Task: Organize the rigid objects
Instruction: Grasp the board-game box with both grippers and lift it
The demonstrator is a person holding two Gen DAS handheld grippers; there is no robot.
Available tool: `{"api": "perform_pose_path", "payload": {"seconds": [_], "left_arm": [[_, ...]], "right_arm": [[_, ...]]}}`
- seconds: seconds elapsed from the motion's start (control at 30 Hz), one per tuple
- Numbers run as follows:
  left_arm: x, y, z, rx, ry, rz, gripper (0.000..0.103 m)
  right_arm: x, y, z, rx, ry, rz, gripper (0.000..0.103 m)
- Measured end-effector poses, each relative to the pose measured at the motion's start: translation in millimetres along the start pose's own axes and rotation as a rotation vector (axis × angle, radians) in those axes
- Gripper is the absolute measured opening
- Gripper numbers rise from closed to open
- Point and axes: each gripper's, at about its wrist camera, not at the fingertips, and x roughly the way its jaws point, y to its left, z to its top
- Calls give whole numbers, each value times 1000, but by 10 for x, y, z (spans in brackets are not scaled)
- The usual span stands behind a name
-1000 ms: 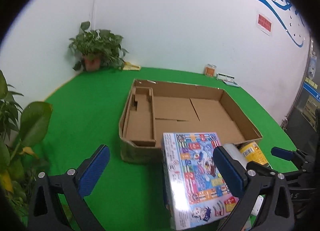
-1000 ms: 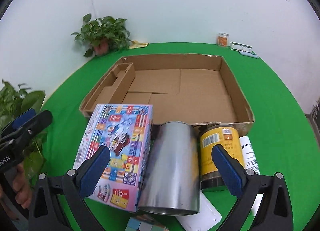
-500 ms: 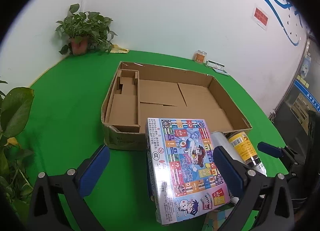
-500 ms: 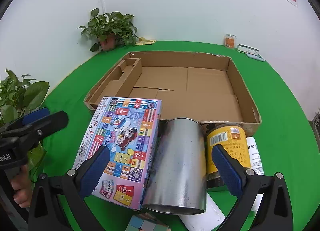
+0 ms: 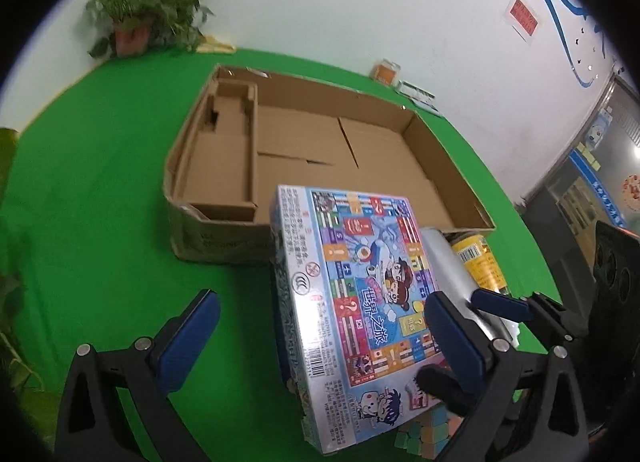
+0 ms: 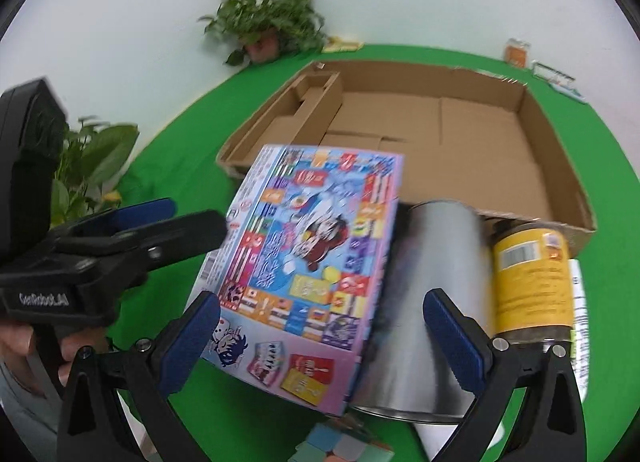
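1. the left gripper [image 5: 320, 338] is released, its blue-padded fingers spread wide and holding nothing; the left pad hangs over bare green cloth, the right pad over the right part of the box lid.
2. the right gripper [image 6: 320, 338] is likewise released and empty, jaws set wide above the same box and the can next to it.
3. the task's nearest thing, a flat rectangular cardboard game box with a glossy cartoon-printed lid [image 5: 360, 302], lies at the near edge of the green table [image 5: 100, 222], tilted, its right side propped on the can.
4. judged by its look, the box is light and stiff, but the shiny wrap may be slippery; pinching across a short edge or a corner seems safer than spanning the broad lid.
5. just right of it lies a plain silver metal can [image 6: 432, 302] on its side, touching the box; it looks smooth and liable to roll.
6. further right is a yellow-labelled cylindrical jar [image 6: 532, 282], also on its side, beside the can.
7. near the front edge sits a pastel multicoloured cube puzzle [image 5: 420, 430], partly hidden.
8. beyond all these stands a wide shallow brown cardboard tray [image 5: 452, 166] with a narrow compartment at its left; nothing lies in it, and it seems the likely destination.
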Motion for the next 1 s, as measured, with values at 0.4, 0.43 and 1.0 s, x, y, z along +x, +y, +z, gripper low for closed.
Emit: {"api": "perform_pose_path", "payload": {"seconds": [0.4,0.43,1.0], "left_arm": [[426,86,-22,-41,152,-35,70],[425,86,-24,-42,154,-37,70],[117,-137,-37,41,46,75,64]], "right_arm": [[518,213,104,-68,73,-56,103],[540,214,109,-68,74,-53,103],[395,355,46,-47,-49,-98,93]]}}
